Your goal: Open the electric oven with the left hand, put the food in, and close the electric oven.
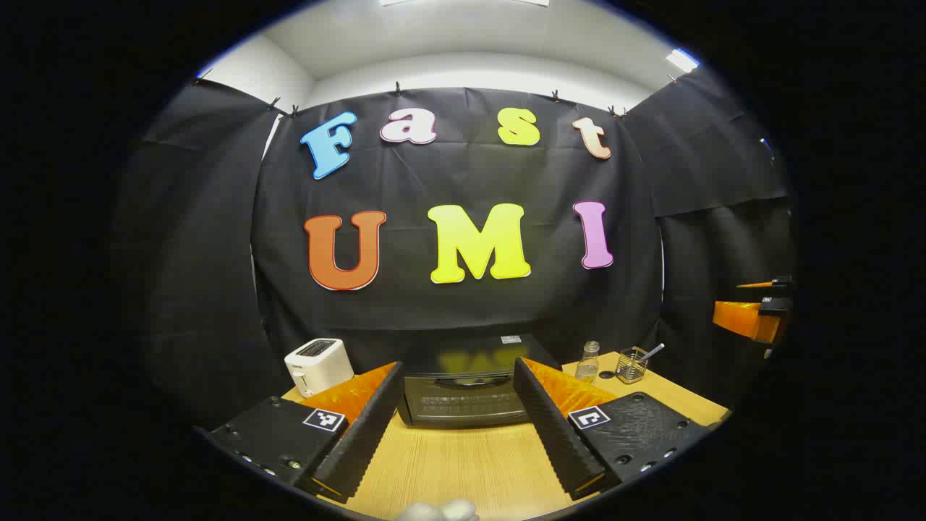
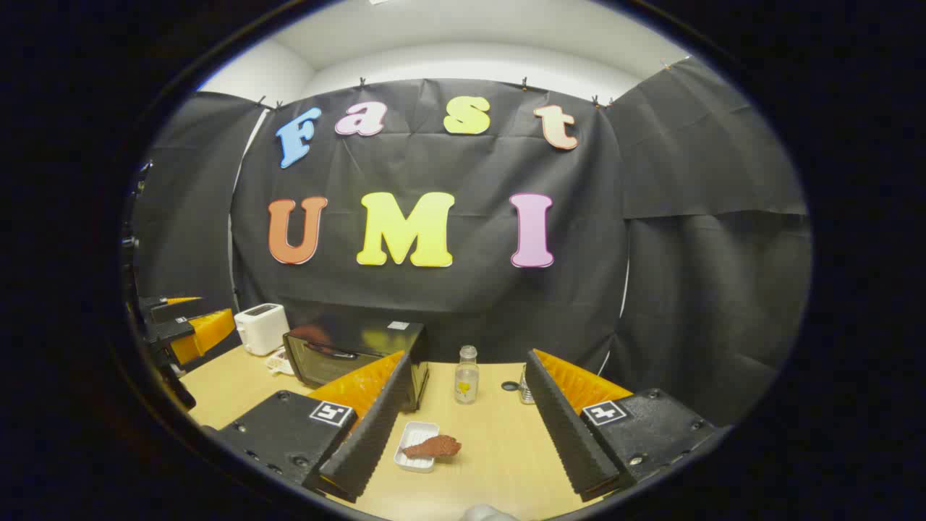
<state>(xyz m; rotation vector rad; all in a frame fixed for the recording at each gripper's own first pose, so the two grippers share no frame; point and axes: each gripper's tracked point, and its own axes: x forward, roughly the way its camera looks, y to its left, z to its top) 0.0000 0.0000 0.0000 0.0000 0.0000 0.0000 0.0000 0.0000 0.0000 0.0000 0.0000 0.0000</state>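
Observation:
The black electric oven (image 1: 466, 387) stands at the back of the wooden table, door shut, with its handle across the top of the glass. My left gripper (image 1: 457, 434) is open, its fingers spread either side of the oven front and still short of it. In the right gripper view the oven (image 2: 347, 354) sits left of centre, and a brown piece of food (image 2: 434, 446) lies on a small white tray (image 2: 414, 435) on the table. My right gripper (image 2: 466, 441) is open, held above the table with the food between and ahead of its fingers.
A white toaster (image 1: 317, 364) stands left of the oven. A small glass bottle (image 2: 466, 375) and a wire holder with utensils (image 1: 631, 364) stand to the oven's right. The other gripper (image 1: 752, 315) shows far right in the left gripper view.

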